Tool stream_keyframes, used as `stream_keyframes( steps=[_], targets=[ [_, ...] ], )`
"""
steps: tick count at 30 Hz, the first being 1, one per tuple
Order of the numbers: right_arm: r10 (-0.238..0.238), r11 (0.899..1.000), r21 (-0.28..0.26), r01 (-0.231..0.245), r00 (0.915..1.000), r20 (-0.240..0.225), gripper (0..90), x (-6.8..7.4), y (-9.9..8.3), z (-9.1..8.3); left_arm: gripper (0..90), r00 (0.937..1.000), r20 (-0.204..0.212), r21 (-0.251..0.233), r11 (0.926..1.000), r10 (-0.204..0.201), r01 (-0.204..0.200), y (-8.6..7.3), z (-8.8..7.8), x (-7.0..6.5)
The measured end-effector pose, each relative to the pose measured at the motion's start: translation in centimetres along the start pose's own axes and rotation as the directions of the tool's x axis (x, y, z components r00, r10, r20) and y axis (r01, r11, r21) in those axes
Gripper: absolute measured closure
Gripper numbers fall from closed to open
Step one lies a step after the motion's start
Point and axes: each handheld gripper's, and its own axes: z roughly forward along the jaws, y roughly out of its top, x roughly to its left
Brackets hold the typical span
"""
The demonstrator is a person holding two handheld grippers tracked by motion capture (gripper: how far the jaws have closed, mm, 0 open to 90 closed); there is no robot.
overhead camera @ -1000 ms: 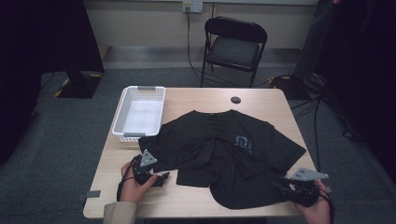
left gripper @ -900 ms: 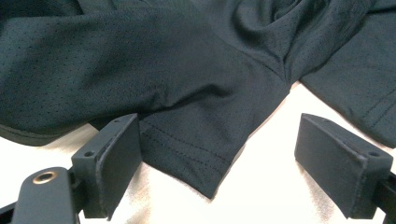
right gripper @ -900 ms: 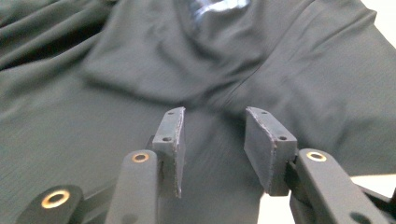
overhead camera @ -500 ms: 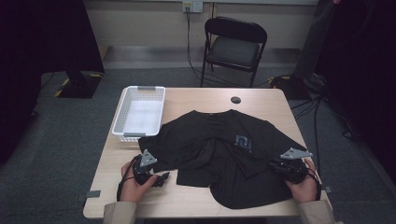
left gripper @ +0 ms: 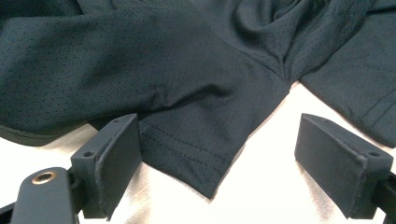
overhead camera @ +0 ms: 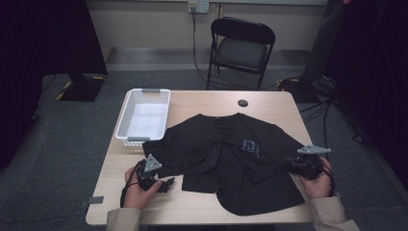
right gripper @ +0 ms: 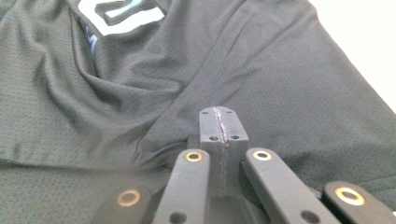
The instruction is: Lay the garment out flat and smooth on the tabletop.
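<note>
A black t-shirt (overhead camera: 231, 159) with a pale chest print lies rumpled on the wooden table (overhead camera: 269, 103). My left gripper (overhead camera: 168, 183) rests at the shirt's near left side. Its jaws stand wide open (left gripper: 222, 126) on either side of a sleeve hem (left gripper: 196, 158) lying flat on the table, and neither pad touches it. My right gripper (overhead camera: 291, 166) is at the shirt's right edge, over the fabric (right gripper: 140, 93). Its jaws have just been closing and the pads now meet (right gripper: 219, 114). I see no cloth between them.
A white plastic basket (overhead camera: 127, 118) stands at the table's back left, touching the shirt's corner. A small black round disc (overhead camera: 243, 103) lies near the far edge. A black folding chair (overhead camera: 243, 48) stands beyond the table. Bare wood shows along the front edge.
My right gripper has moved from the table's front right corner away from the front edge to the shirt's right side. The left gripper has stayed put.
</note>
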Motion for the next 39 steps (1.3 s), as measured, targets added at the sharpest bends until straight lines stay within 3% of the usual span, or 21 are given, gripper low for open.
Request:
stream_keyframes(
  steps=[2, 4, 6, 10, 13, 15, 17, 18, 19, 21, 23, 26, 28, 32, 39],
  targets=[
    [-0.036, 0.999, -0.016, 0.037, 0.999, 0.026, 65.8, 0.7, -0.1, 0.1, 14.6, 1.0, 0.001, 0.0, 1.0, 0.0, 0.0, 0.0, 0.0, 0.0],
    [-0.05, 0.997, -0.052, 0.049, 0.9985, -0.022, 62.1, 1.9, -0.2, -0.2, 14.5, 1.0, 0.002, 0.0, 1.0, -0.002, 0.002, 0.0, 0.0, 0.0],
    [-0.093, 0.993, -0.073, 0.09, 0.9944, -0.05, 59.0, 3.5, -0.2, -0.5, 14.5, 1.0, 0.002, 0.0, 1.0, -0.001, 0.001, 0.0, 0.0, 0.0],
    [-0.195, 0.979, -0.086, 0.183, 0.968, -0.158, 56.8, 7.3, 0.1, -0.7, 14.2, 1.0, 0.001, 0.0, 1.0, 0.0, 0.0, 0.0, 0.0, 0.0],
    [-0.243, 0.97, -0.078, 0.231, 0.9444, -0.222, 55.4, 9.5, 0.0, -0.2, 14.2, 1.0, 0.001, 0.0, 1.0, 0.0, 0.0, 0.0, 0.0, 0.0],
    [-0.275, 0.962, -0.07, 0.265, 0.9298, -0.245, 54.7, 10.6, -0.2, 0.2, 14.2, 1.0, 0.002, 0.0, 1.0, -0.001, 0.001, 0.0, 0.0, 0.0],
    [-0.327, 0.945, -0.038, 0.326, 0.9221, -0.207, 54.3, 11.4, -0.3, 0.7, 14.1, 1.0, 0.002, 0.0, 1.0, -0.001, 0.001, 0.0, 0.0, 0.0],
    [-0.327, 0.945, -0.049, 0.324, 0.9241, -0.198, 56.2, 11.4, -0.3, 0.9, 14.1, 1.0, 0.002, 0.0, 1.0, 0.0, 0.0, 0.0, 0.0, 0.0],
    [-0.3, 0.954, -0.036, 0.299, 0.9315, -0.206, 64.1, 11.2, -0.2, 0.9, 14.2, 1.0, 0.002, 0.0, 1.0, -0.001, 0.001, 0.0, 0.0, 0.0],
    [-0.292, 0.956, -0.028, 0.292, 0.935, -0.202, 77.8, 10.9, 0.0, 0.8, 14.2, 1.0, 0.002, 0.0, 1.0, -0.001, 0.001, 0.0, 0.0, 0.0],
    [-0.263, 0.964, -0.022, 0.264, 0.9422, -0.208, 83.0, 10.3, 0.3, 0.9, 14.1, 1.0, 0.002, 0.0, 1.0, 0.0, 0.0, 0.0, 0.0, 0.0],
    [-0.215, 0.977, -0.038, 0.212, 0.952, -0.218, 83.9, 9.1, 1.4, 0.5, 14.1, 1.0, 0.001, 0.0, 1.0, 0.0, 0.0, 0.0, 0.0, 0.0],
    [-0.208, 0.978, -0.044, 0.203, 0.9535, -0.218, 84.0, 8.7, 1.9, 0.5, 14.1, 1.0, 0.002, 0.0, 1.0, -0.001, 0.001, 0.0, 0.0, 0.0],
    [-0.178, 0.984, -0.051, 0.171, 0.9671, -0.182, 84.6, 6.7, 4.1, 0.5, 14.1, 1.0, 0.002, 0.0, 1.0, 0.0, 0.0, 0.0, 0.0, 0.0],
    [-0.086, 0.996, -0.018, 0.085, 0.9901, -0.111, 84.5, 1.7, 7.2, 3.1, 13.6, 1.0, 0.009, 0.002, 1.0, 0.001, -0.001, 0.0, 0.0, 0.0]
  ],
)
